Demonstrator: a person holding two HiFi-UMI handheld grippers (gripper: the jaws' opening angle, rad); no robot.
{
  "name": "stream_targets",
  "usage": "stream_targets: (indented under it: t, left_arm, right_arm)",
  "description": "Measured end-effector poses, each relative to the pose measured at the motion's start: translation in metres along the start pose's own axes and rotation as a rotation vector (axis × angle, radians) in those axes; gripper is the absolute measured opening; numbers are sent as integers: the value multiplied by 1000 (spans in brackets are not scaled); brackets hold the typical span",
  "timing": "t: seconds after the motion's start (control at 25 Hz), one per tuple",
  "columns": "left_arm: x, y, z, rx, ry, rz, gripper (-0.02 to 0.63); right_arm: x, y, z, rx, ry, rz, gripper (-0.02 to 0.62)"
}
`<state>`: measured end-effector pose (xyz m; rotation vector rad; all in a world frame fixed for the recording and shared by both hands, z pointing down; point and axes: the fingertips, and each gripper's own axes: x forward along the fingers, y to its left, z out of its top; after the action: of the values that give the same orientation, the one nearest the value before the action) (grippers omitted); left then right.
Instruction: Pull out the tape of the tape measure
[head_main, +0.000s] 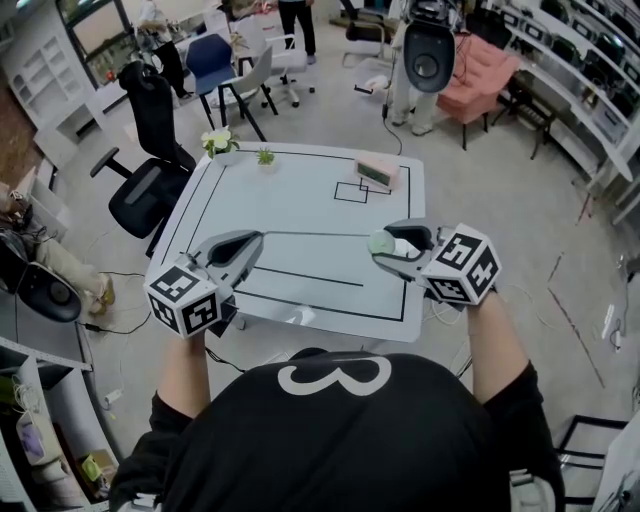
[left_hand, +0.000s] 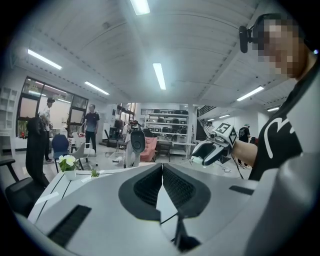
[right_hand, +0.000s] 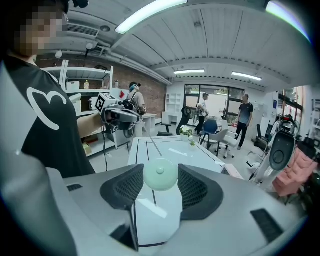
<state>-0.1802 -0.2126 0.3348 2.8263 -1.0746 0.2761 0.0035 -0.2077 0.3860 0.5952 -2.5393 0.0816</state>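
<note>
The tape measure (head_main: 381, 242) is a small round pale-green case, and my right gripper (head_main: 392, 248) is shut on it above the table's right side. The right gripper view shows the case (right_hand: 160, 174) pressed between both pads. A thin tape (head_main: 315, 236) runs level from the case leftward to my left gripper (head_main: 258, 238), whose jaws are shut on its end. In the right gripper view the tape (right_hand: 152, 142) stretches away toward the left gripper (right_hand: 120, 116). In the left gripper view the pads (left_hand: 150, 185) meet with no gap, and the right gripper (left_hand: 212, 150) is beyond.
Below both grippers is a white table (head_main: 300, 300) with black lines. At its far edge are a pink box (head_main: 378, 173), a flower pot (head_main: 220, 143) and a small plant (head_main: 265, 156). A black office chair (head_main: 150, 180) stands to the left. People and chairs are behind.
</note>
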Motion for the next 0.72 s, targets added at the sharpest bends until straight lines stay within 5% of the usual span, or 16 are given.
stream_targets:
  t: [0.4, 0.72]
  left_arm:
    - [19, 20, -25, -79, 16, 7, 6]
    - [50, 37, -66, -107, 111, 20, 6]
  right_arm:
    - [17, -9, -17, 38, 40, -2, 222]
    - [43, -28, -52, 72, 122, -30, 224]
